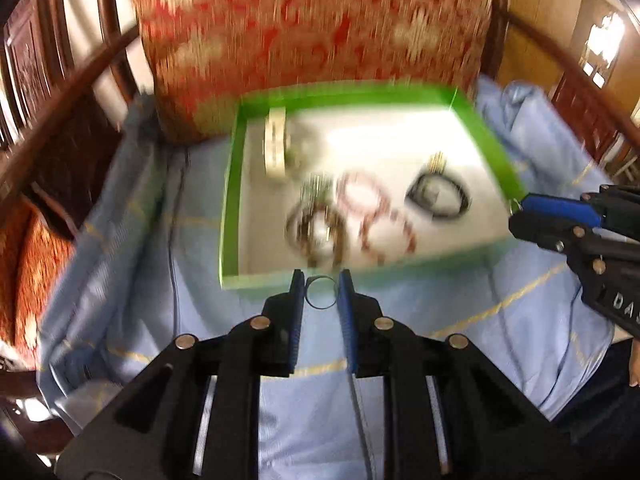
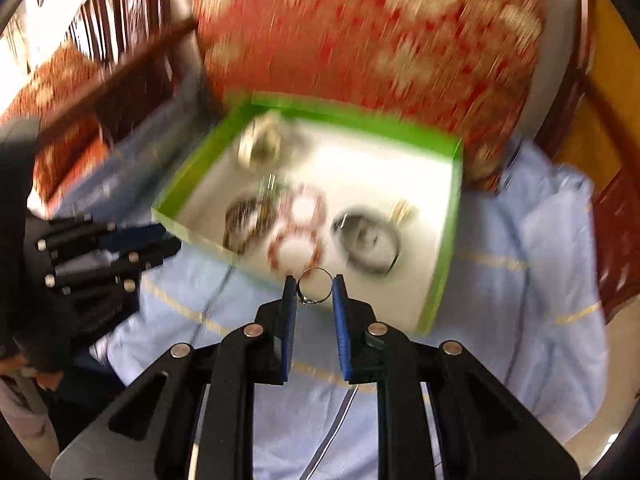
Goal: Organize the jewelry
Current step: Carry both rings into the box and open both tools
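Each gripper is clamping a small ring: the left gripper (image 1: 320, 286) a plain ring (image 1: 320, 292), the right gripper (image 2: 315, 288) a thin ring (image 2: 315, 286). Bracelets (image 1: 370, 216) are already lying in the green tray (image 1: 234, 168) at twelve o'clock, so only these two pieces seem left to place.

Both fisheye views are bright indoors but heavily smeared by motion blur: the red and cream patterned cushion (image 1: 312, 20) streaks, and the jewellery inside the shallow green-rimmed white tray (image 1: 236, 184) dissolves into soft rings. The tray's white floor glares, nearly blown out towards its far side. Daylight burns white at a window in the left view's upper right corner (image 1: 604, 36). Only the near black hand-held gripper (image 1: 321, 289) fingers stay sharp. Straight lines bow at the edges, and dark vignetting rounds each frame's corners.
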`<state>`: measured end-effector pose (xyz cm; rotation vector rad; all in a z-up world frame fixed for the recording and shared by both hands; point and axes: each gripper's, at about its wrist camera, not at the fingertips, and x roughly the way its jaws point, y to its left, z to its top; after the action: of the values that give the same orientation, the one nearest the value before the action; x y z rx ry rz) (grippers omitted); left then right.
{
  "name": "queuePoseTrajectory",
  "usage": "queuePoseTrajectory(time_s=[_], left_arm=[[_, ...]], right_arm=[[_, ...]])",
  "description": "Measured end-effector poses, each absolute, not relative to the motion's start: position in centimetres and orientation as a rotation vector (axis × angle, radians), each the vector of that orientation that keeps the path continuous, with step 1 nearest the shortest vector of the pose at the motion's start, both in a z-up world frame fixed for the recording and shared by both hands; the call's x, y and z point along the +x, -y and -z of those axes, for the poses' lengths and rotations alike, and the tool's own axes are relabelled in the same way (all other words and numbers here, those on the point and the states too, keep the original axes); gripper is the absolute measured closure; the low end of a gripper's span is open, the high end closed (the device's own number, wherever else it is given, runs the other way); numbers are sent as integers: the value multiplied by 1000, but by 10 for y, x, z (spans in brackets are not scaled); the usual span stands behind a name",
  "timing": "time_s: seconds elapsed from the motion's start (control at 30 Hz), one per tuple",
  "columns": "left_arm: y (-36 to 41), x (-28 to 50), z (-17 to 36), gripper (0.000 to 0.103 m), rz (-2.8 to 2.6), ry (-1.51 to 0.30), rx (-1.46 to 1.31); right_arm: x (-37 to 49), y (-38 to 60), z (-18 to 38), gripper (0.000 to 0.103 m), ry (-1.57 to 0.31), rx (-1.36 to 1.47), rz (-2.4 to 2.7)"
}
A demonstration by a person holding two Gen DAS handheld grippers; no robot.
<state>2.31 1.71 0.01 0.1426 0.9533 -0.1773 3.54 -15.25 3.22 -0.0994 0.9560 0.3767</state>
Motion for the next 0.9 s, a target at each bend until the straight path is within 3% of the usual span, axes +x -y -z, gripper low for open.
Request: queuePoseTrajectory(time_s=[0.17, 0.3, 0.47, 0.9], left_arm=[[2, 52, -24, 85, 178, -863, 133], [9, 90, -9, 85, 106, -874, 119], [14, 118, 16, 85, 48, -927, 148], [21, 118, 17, 85, 86, -909, 119]], right_arm=[[83, 159, -58, 85, -876, -31, -368], [116, 158, -39, 85, -822, -29, -325], [140, 157, 13, 85, -998, 0, -304], [128, 167, 2, 85, -947, -27, -269]])
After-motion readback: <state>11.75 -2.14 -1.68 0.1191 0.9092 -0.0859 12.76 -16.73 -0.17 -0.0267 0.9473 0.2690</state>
